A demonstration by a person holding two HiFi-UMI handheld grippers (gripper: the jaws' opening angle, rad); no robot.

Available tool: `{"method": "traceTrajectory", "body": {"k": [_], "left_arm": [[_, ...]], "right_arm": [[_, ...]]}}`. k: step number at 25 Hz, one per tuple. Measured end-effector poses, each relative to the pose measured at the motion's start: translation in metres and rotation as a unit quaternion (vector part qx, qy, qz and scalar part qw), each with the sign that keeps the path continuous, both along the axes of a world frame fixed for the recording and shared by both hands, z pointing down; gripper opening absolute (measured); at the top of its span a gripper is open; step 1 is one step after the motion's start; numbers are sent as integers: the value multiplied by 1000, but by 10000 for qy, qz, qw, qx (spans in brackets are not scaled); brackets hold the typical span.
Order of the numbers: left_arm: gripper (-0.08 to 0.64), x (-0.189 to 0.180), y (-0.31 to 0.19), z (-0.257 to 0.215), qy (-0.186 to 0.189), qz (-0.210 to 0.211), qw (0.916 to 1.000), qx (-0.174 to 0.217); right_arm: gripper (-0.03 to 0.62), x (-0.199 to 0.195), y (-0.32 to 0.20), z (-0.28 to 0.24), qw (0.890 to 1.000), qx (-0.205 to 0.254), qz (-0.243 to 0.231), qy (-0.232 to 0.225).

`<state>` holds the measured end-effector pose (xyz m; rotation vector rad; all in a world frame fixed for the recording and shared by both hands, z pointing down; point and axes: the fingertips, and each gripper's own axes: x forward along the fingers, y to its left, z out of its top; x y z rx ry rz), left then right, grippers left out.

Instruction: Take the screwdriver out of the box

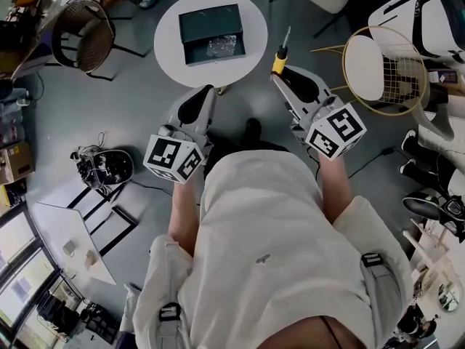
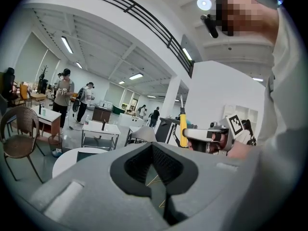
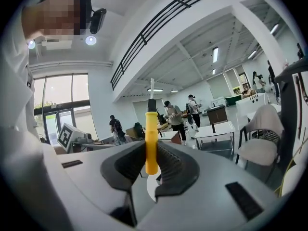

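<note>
Right tool (image 1: 280, 76) pinching screwdriver (image 1: 279, 57) by yellow handle, upright, out of box (image 1: 211, 33) on round desk (image 1: 168, 53); left tool (image 1: 210, 93) alongside.
Left gripper view: jaws pressed together, empty.
Right gripper view: pads clamp lower handle, shaft up.
Judged light, stiff, smooth plastic, may pivot; mid-handle hold best.
Wire chair (image 1: 385, 67) near right, nothing blocking.

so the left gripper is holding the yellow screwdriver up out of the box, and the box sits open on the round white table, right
Wrong gripper: the right gripper holds the screwdriver, shut on its yellow handle, as the right gripper view shows. The left gripper holds nothing. The box does sit open on the round white table.
</note>
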<state>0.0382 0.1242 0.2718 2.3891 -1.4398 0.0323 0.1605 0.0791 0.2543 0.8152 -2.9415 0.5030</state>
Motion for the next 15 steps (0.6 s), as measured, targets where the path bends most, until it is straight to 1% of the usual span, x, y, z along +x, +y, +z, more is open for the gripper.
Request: {"method": "traceTrajectory", "body": {"k": [4, 7, 15], "left_arm": [[9, 1, 3, 0, -21, -59, 10000, -12], [9, 1, 5, 0, -45, -14, 10000, -39], [9, 8, 4, -1, -123, 103, 9999, -59]], "right_arm": [[75, 1, 5, 4, 9999, 14, -69, 143], [75, -2, 9, 1, 9999, 10, -119, 60], [75, 1, 5, 0, 10000, -9, 14, 36]]}}
